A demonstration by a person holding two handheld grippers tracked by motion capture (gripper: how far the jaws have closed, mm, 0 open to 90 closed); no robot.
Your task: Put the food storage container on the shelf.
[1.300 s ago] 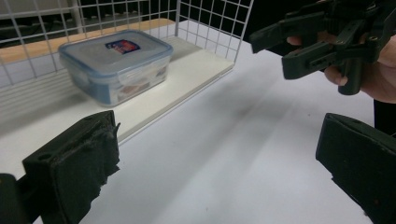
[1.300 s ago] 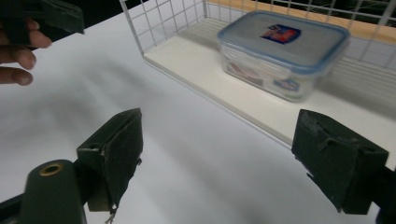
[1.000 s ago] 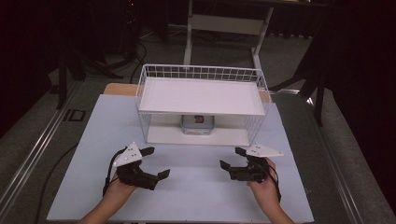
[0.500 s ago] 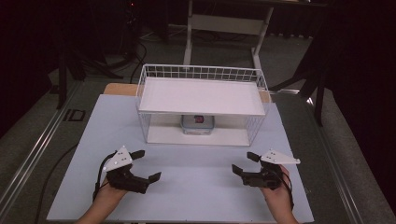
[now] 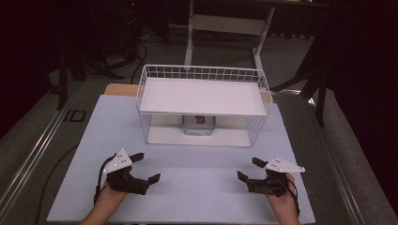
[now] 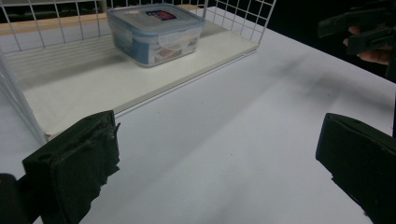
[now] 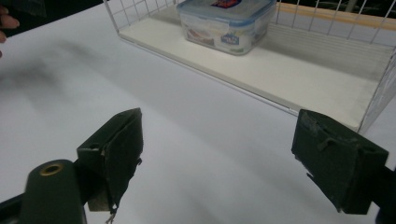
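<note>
Both grippers rest low over the near part of the white desk [image 5: 197, 183], each with its fingers spread wide and nothing between them. The left gripper [image 5: 143, 168] sits at the near left, the right gripper [image 5: 247, 169] at the near right, well apart from each other. The thing nearest their line of sight is a clear plastic container [image 5: 199, 124] with a blue-edged snap lid, standing on the lower board of a white wire shelf rack [image 5: 202, 72], under its upper shelf, about midway along its width.

From here, the likely trouble lies in the reach. The container sits back beneath the upper shelf, so a gripper coming in too high could strike that shelf's front edge or snag a wire of the side walls. The rack looks light; a knock might shove it across the desk. The container's smooth walls and rounded corners could also slip between the fingers [image 6: 74, 172] if they close off-centre or on the lid's clip.
</note>
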